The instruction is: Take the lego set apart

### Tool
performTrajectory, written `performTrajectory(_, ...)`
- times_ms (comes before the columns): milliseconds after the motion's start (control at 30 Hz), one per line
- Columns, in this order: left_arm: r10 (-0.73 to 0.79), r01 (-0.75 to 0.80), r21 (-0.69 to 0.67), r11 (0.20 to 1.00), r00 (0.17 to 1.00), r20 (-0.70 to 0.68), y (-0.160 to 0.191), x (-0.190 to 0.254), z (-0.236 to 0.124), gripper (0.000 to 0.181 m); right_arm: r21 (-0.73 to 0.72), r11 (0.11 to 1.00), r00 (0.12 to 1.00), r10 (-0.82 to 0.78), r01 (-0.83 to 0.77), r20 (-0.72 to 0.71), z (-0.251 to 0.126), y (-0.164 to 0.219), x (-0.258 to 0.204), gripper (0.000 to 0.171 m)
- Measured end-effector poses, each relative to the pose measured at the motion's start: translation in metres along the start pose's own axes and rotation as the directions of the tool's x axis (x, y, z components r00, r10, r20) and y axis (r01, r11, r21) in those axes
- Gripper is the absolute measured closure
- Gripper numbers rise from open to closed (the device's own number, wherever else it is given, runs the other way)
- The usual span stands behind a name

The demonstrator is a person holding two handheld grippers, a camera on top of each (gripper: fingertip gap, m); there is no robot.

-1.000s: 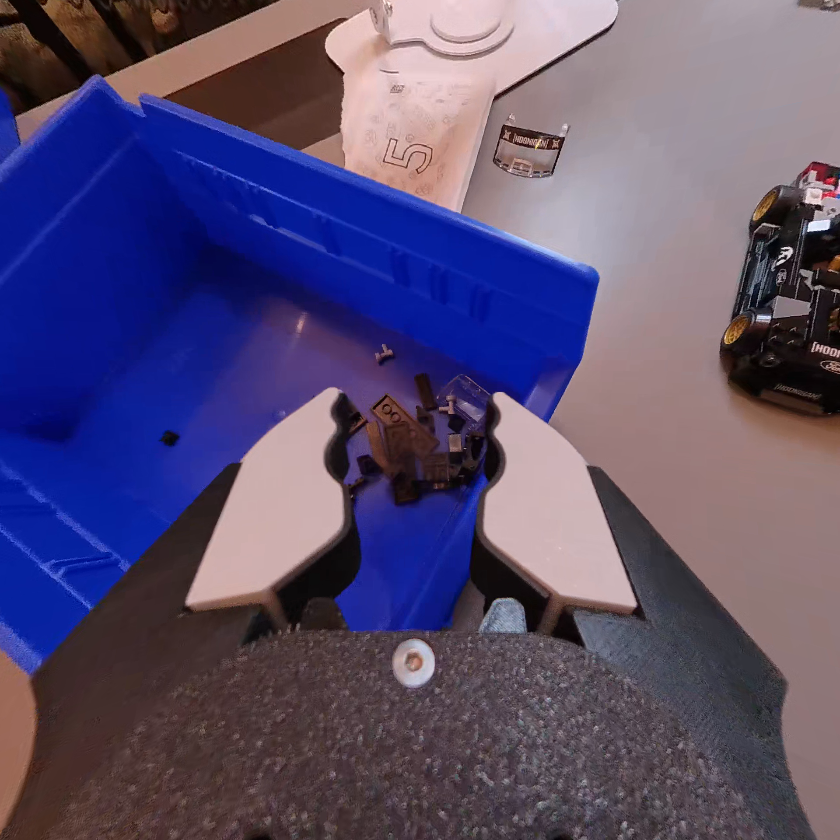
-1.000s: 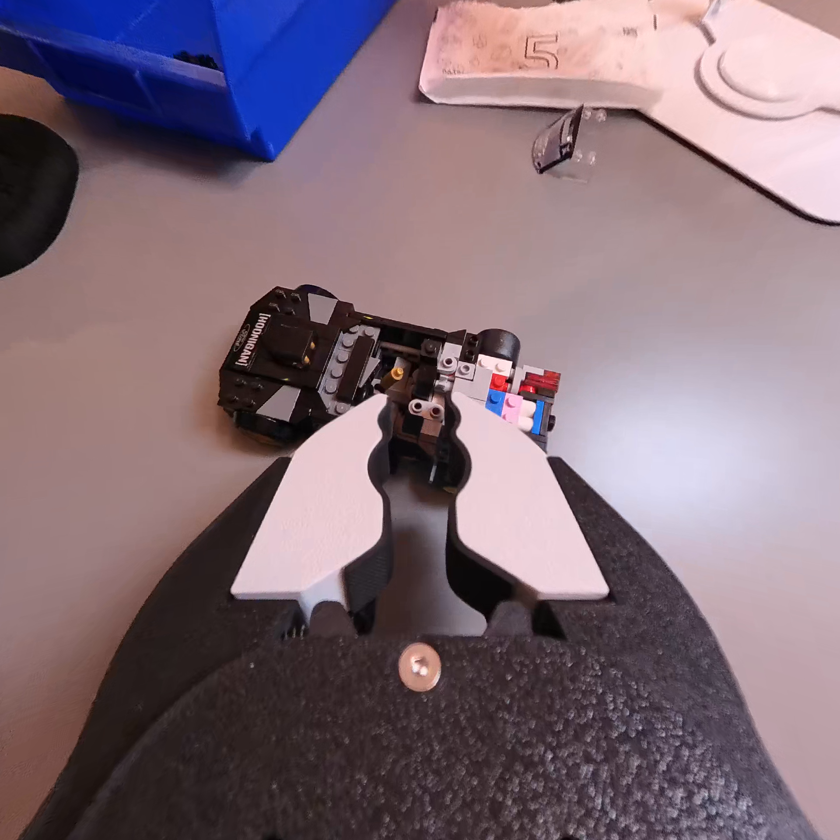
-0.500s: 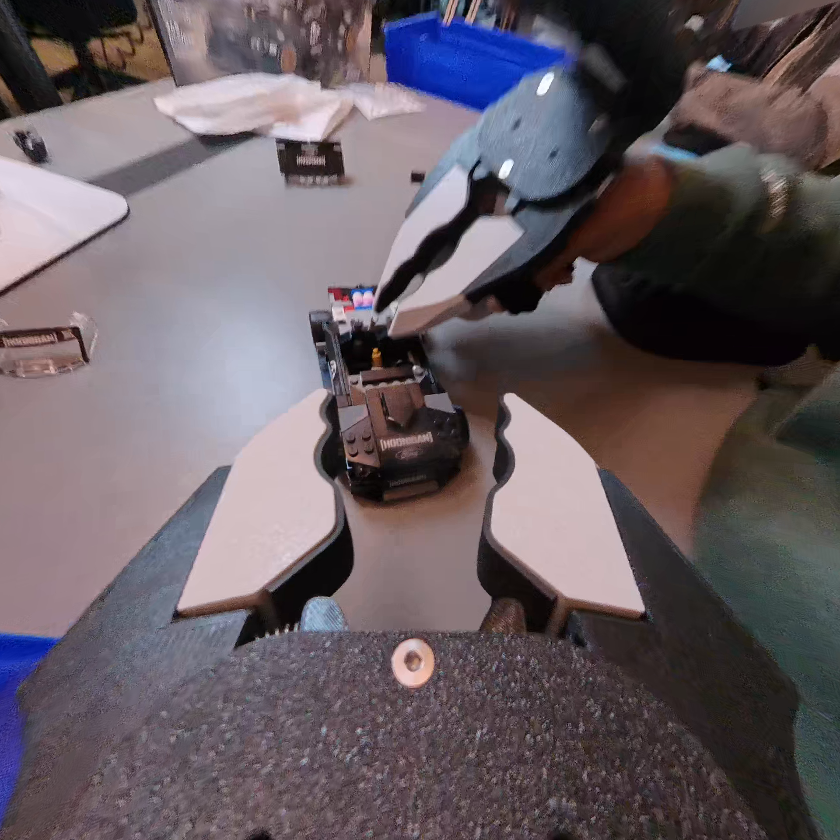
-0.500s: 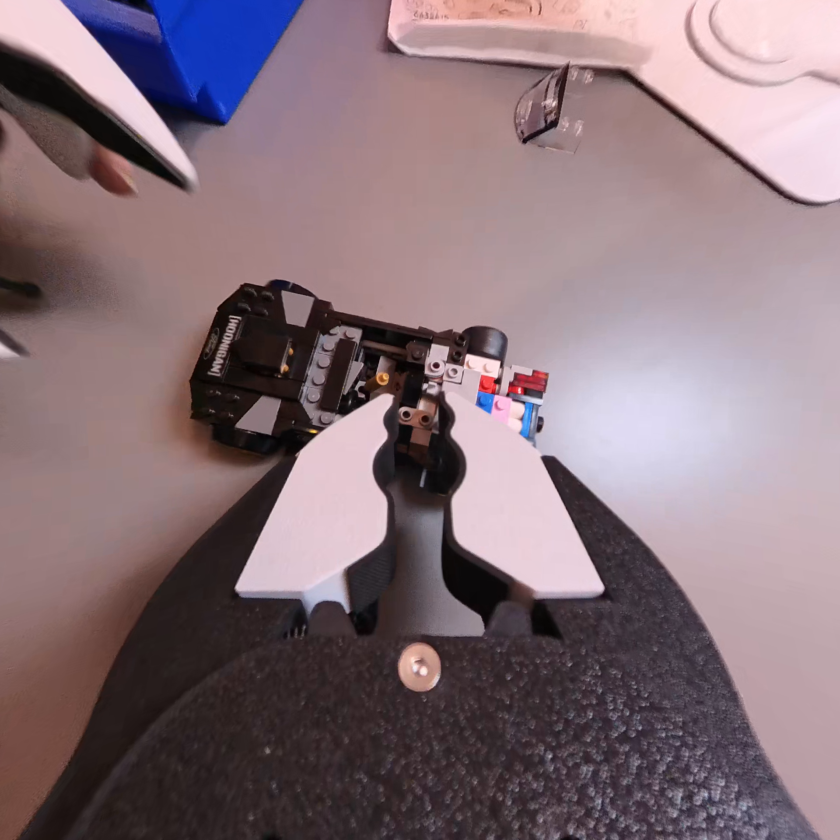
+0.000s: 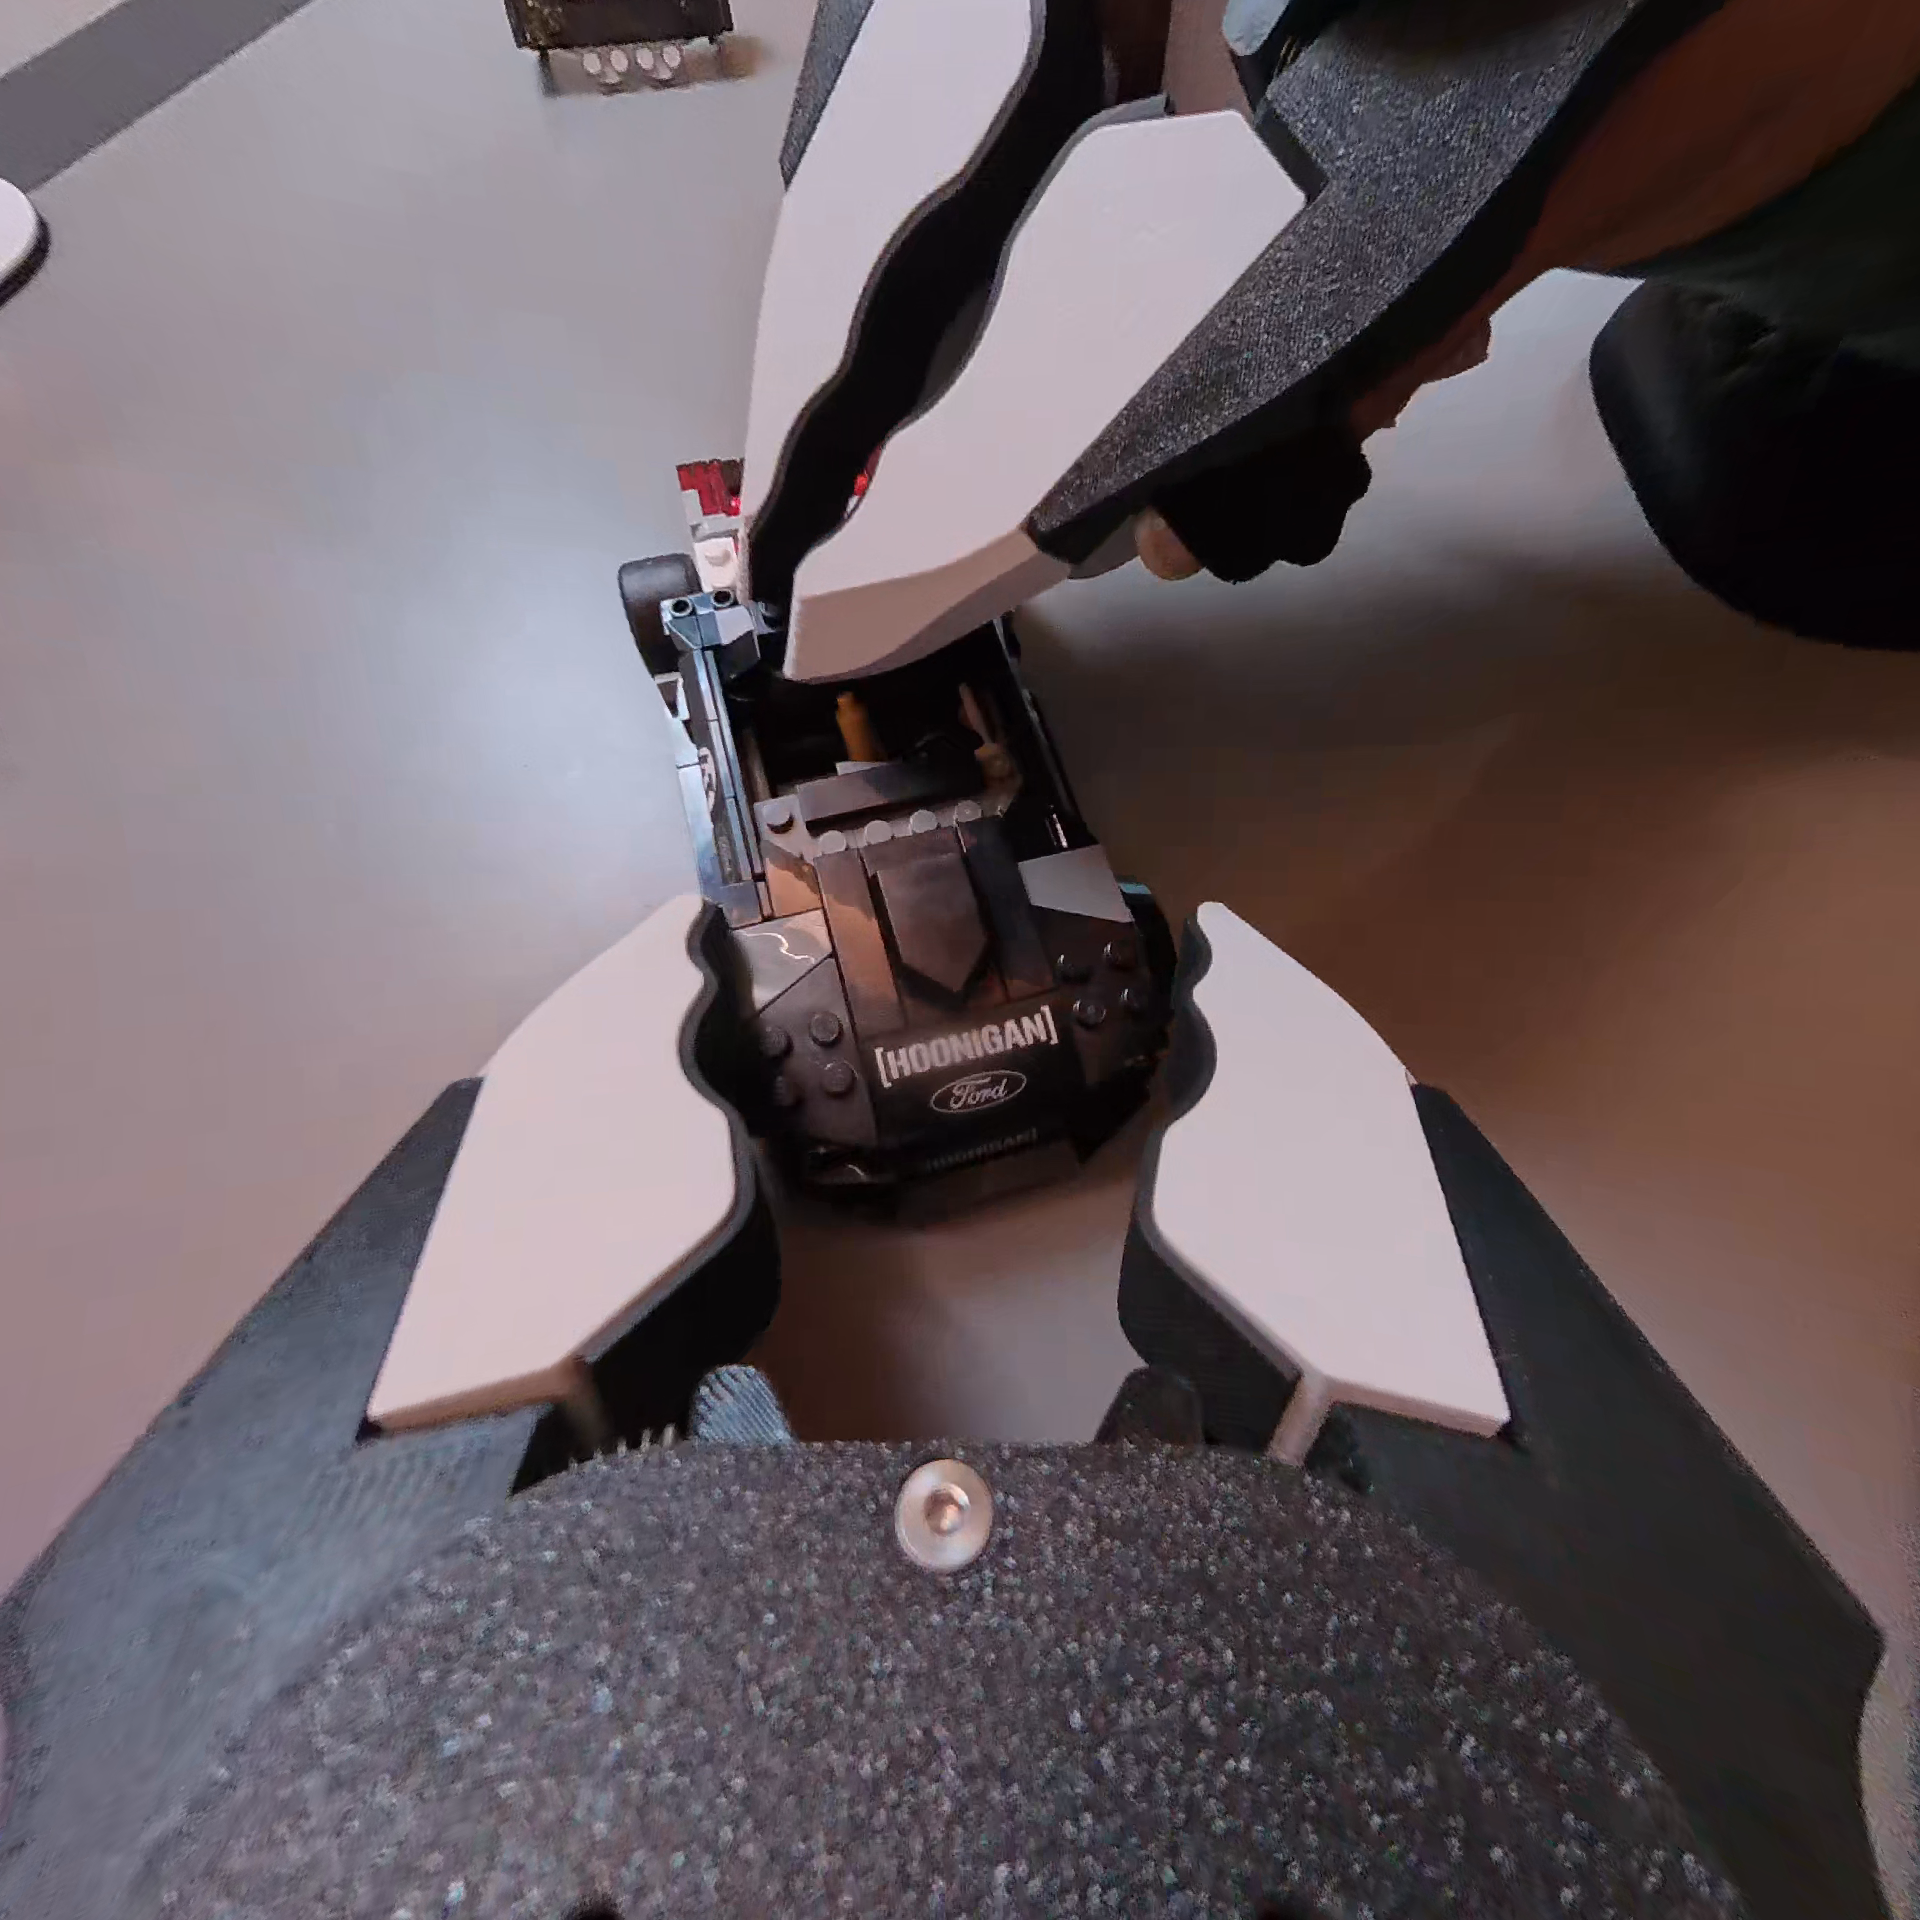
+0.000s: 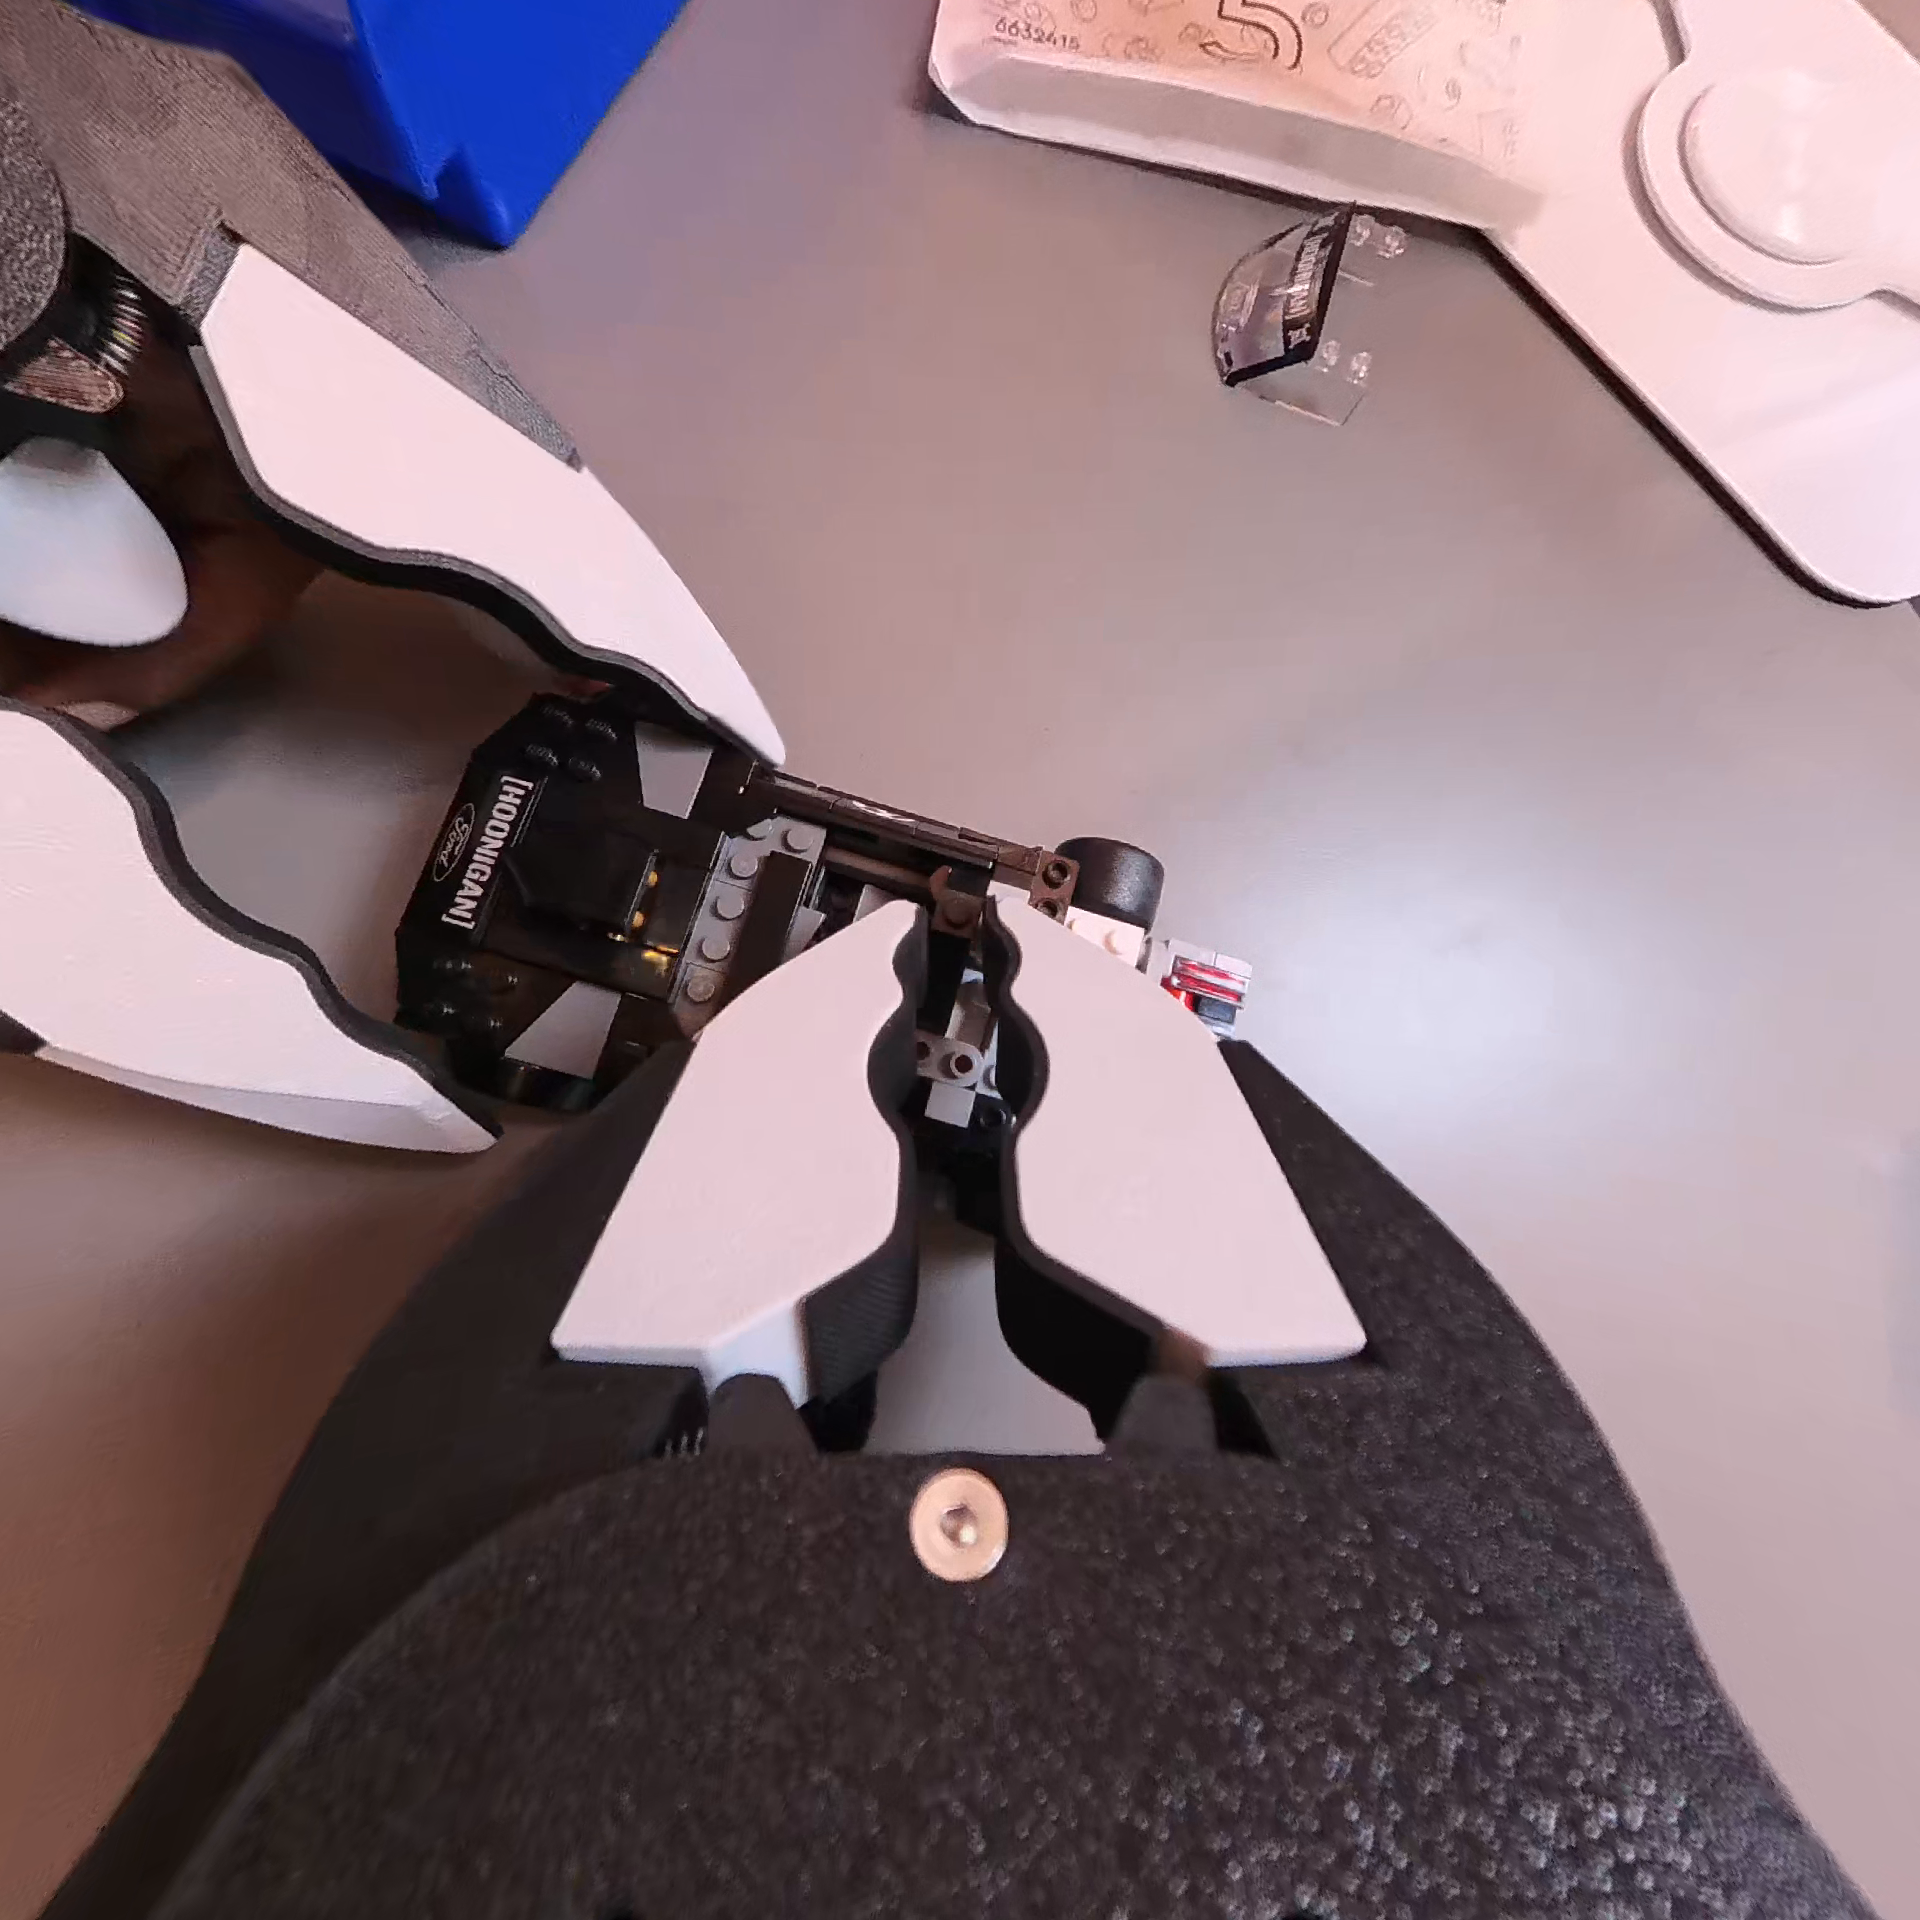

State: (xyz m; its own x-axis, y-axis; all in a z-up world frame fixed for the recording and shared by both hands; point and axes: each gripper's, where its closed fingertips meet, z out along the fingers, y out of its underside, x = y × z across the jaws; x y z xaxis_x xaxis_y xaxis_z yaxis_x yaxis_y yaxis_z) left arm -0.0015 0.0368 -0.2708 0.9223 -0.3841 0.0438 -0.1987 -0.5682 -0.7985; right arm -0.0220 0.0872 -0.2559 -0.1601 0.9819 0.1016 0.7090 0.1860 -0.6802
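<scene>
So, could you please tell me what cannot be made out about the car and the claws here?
- Left wrist view: the lego car has its rear hidden behind the right claw.
- Right wrist view: whether the right claw truly pinches the thin black piece; the claw itself covers the contact.
- Right wrist view: the blue bin is cut off by the top edge, contents unseen.
- Both views: whether the open left claw touches the car.

surface: plain grey table (image 6: 1351, 727)
middle: my half-stripped black lego car (image 6: 582, 894)
far left corner: blue bin (image 6: 468, 94)
far right: white paper bag (image 6: 1226, 94), white flat plate (image 6: 1714, 343)
near those: loose clear windscreen piece (image 6: 1294, 301)
</scene>
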Motion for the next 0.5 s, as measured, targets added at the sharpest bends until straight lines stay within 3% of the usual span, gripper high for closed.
performTrajectory(133,-0.008,0.008,-0.005,1.0,1.0,0.002,0.001,0.0,-0.001,0.1,0.061,0.996,0.998,-0.058,0.058,-0.007,0.001,-0.003,-0.001,0.162)
performTrajectory(300,-0.015,0.015,-0.012,1.0,1.0,-0.004,0.001,0.0,-0.002,0.1,0.076,0.952,0.951,-0.288,0.298,-0.116,0.0,-0.005,-0.004,0.162)
performTrajectory(433,-0.019,0.019,-0.009,1.0,1.0,-0.005,0.001,0.0,-0.002,0.101,0.207,0.947,0.968,-0.233,0.248,-0.092,-0.016,-0.023,0.0,0.163)
performTrajectory(500,-0.018,0.018,0.001,1.0,1.0,-0.01,0.001,0.0,-0.002,0.101,0.3,0.946,0.992,-0.123,0.12,-0.009,-0.028,-0.032,0.003,0.163)
